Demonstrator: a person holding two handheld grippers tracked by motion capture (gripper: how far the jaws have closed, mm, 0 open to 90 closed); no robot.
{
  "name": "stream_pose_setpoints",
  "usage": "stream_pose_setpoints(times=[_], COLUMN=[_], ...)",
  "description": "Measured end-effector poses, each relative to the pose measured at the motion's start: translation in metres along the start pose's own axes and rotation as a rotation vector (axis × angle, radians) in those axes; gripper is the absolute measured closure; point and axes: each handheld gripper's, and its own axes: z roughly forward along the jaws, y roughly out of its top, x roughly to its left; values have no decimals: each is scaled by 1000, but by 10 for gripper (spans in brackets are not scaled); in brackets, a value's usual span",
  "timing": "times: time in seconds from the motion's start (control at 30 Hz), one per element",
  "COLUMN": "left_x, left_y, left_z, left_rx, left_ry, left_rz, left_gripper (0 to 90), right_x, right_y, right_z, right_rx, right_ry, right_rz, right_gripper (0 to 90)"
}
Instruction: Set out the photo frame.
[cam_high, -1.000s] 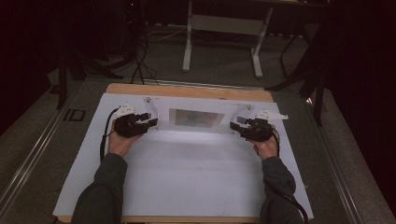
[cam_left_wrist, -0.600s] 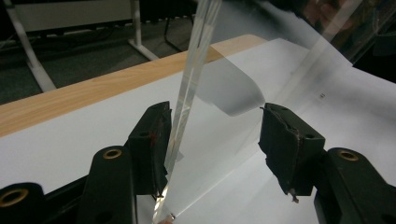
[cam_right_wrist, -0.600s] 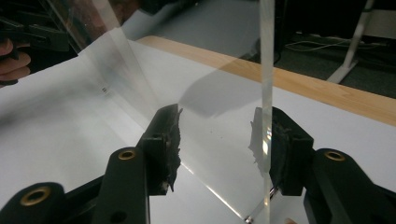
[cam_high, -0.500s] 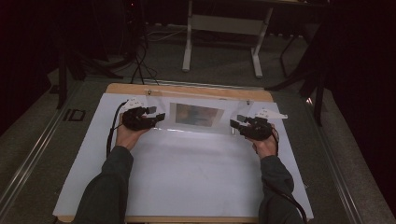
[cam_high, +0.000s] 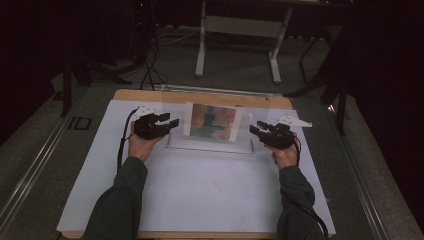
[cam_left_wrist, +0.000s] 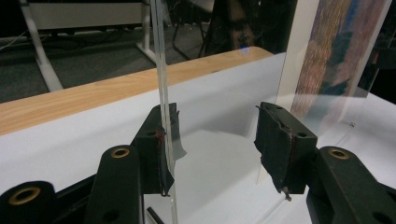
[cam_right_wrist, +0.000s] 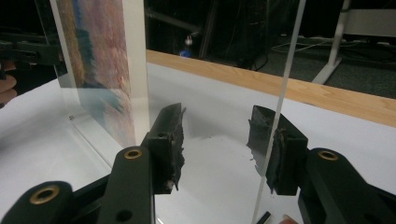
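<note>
the left gripper (cam_left_wrist: 210, 140) has its black jaws spread wide, one pad (cam_left_wrist: 161, 140) touching the thin edge of the clear acrylic frame (cam_high: 210, 142), the other pad well off it, so nothing is pinched. the right gripper (cam_right_wrist: 224, 140) is the same: jaws spread, the clear edge running down just in front of one pad (cam_right_wrist: 280, 149), with no squeeze on it.

compared with a second ago, the frame has changed most. then it lay low and flat-looking between the two grippers; half a second ago it was tilting up; now it stands upright at the far middle of the white sheet (cam_high: 200, 200), and the colourful picture (cam_high: 212, 121) inside faces the person. the left hand (cam_high: 142, 145) has shifted inward and the right hand (cam_high: 285, 155) sits a little lower. i judge this to mean the raising is about done and what remains is steadying the stand and letting go.

around it, the wooden table edge (cam_high: 200, 96) runs just behind the frame, and a white table leg frame (cam_high: 240, 30) stands on the floor well beyond. a cable (cam_high: 122, 140) trails from the left gripper. nothing lies on the sheet in the way; the risk i see is a spread jaw nudging the edge and tipping the frame.
</note>
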Motion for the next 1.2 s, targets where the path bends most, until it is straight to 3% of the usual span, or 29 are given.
stream_pose_setpoints(times=[0.3,0.67,1.2], left_x=[-7,-20,-28], left_y=[-4,-15,-19], left_z=[-12,-34,-44], left_rx=[9,18,39], left_ry=[23,52,42], left_rz=[8,-4,-3], left_gripper=[484,484,466], right_x=[3,17,32], right_y=[-1,-5,-15], right_z=[1,-2,-14], right_rx=[6,14,11], right_ry=[21,44,42], right_rz=[-12,-37,-58], right_gripper=[532,524,526])
